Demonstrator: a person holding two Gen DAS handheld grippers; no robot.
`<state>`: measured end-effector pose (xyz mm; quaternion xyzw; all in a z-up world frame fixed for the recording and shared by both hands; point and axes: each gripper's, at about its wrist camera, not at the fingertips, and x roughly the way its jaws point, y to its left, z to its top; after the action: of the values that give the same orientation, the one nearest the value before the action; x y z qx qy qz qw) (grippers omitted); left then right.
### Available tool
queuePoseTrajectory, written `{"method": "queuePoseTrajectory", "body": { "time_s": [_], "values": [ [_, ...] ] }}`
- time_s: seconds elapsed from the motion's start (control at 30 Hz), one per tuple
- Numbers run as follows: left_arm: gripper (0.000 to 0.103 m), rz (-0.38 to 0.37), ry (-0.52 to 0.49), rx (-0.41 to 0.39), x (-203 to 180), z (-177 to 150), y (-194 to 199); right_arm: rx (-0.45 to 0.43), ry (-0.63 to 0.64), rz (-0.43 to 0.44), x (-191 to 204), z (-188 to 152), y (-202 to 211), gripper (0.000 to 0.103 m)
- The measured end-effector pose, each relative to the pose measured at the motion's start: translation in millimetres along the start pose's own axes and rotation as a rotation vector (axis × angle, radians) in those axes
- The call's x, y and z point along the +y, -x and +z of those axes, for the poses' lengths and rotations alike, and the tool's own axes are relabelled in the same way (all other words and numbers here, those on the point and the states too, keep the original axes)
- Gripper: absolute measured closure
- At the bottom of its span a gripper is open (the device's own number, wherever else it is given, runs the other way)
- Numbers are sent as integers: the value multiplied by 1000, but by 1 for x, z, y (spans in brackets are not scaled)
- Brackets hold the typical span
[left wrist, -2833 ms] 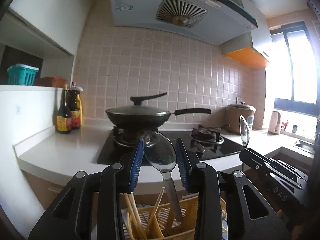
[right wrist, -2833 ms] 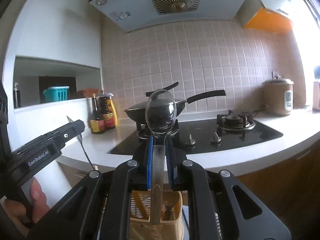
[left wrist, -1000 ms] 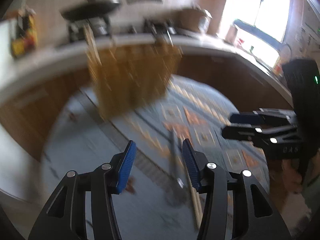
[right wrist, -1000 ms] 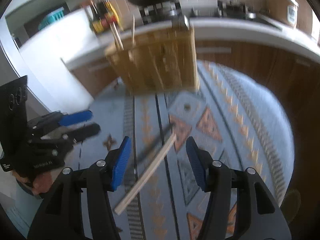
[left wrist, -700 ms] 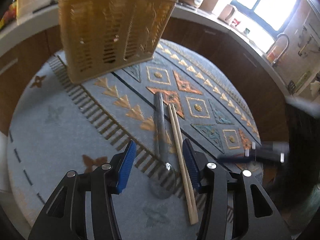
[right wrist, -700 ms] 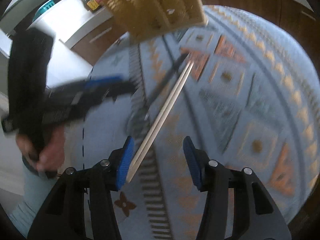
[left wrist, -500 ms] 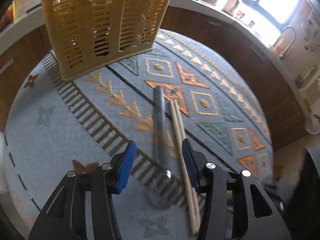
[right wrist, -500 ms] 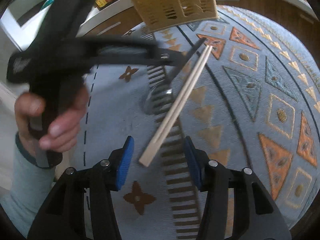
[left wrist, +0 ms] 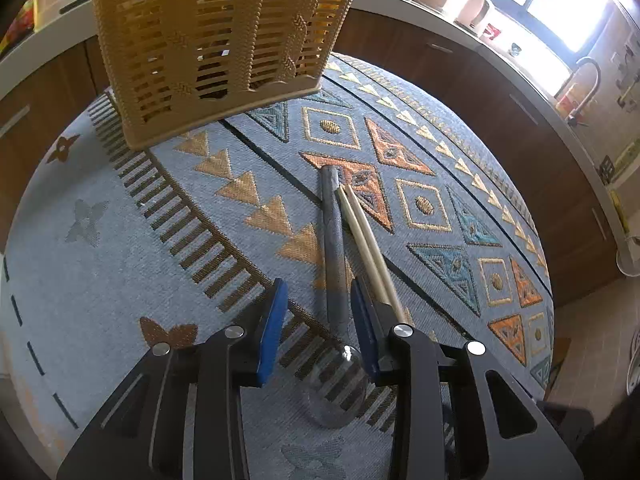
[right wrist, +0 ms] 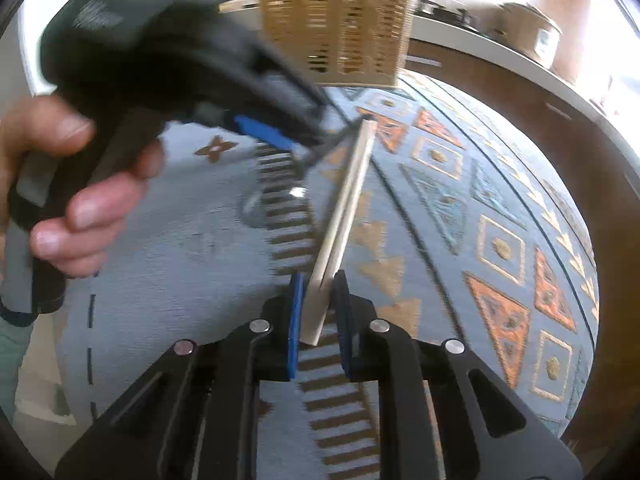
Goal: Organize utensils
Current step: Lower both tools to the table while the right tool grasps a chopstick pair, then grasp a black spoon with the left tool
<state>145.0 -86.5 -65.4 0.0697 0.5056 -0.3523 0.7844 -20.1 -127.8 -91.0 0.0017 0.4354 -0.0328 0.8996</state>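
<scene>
At ctr of the left wrist view, a metal spoon lay on the blue patterned cloth covering the round surface, handle toward upper frame, bowl at the bottom btw the tool's arms. The left tool was partly open w/ jaws just closing in; the spoon's neck sat btw the blue pads, right pad right up against it, left pad clearly apart, so no grip yet. A pair of wooden chopsticks lay just beside the spoon handle, on its right, lower ends hidden behind the right finger.

In the right wrist view, the right tool had just been closing and was clamped on the near end of the chopsticks, which ran up toward frame ctr. The left tool and the hand holding it filled the upper left, blurred, covering most of the spoon; only a bit of bowl showed.

A yellow slotted basket stood at top of the frame, its rim cut off, contents hard to make out. Brown cabinets and a bright window curved along the right edge.
</scene>
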Motion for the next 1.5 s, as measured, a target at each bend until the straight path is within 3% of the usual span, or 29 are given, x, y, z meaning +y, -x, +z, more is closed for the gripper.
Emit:
{"method": "queuePoseTrajectory", "body": {
  "time_s": [0.13,0.27,0.33,0.37,0.4,0.7,0.87,0.93,1.0,1.07,1.23,1.33,1.5],
  "values": [
    [71,28,-13,0,-5,1,-2,8,-74,-2,-30,1,3,92],
    [71,117,-49,12,-19,1,-6,15,-127,3,-57,-2,7,92],
    [81,185,-60,7,-26,0,-9,17,-139,2,-67,1,3,92],
    [93,206,-61,3,-27,-2,-8,16,-146,4,-71,0,4,92],
    [94,212,-56,3,-27,-4,-7,15,-149,11,-70,-1,7,92],
    [103,202,135,-34,17,-39,34,38,-147,74,-87,-4,9,92],
    [103,116,177,-3,37,-49,42,93,-105,112,-90,7,6,89],
    [99,64,165,-17,35,-45,45,130,-112,166,-93,17,-2,77],
    [82,39,129,-20,29,-38,46,169,-148,230,-101,27,-7,58],
    [76,21,80,-13,18,-27,40,199,-163,258,-108,43,-15,58],
    [76,75,24,88,11,-10,11,257,-121,226,-118,86,-42,59],
    [76,91,-28,116,7,-7,10,326,-123,250,-121,104,-62,66],
    [66,148,-194,154,-15,-13,4,411,-11,162,-101,121,-75,74]
  ]
}}
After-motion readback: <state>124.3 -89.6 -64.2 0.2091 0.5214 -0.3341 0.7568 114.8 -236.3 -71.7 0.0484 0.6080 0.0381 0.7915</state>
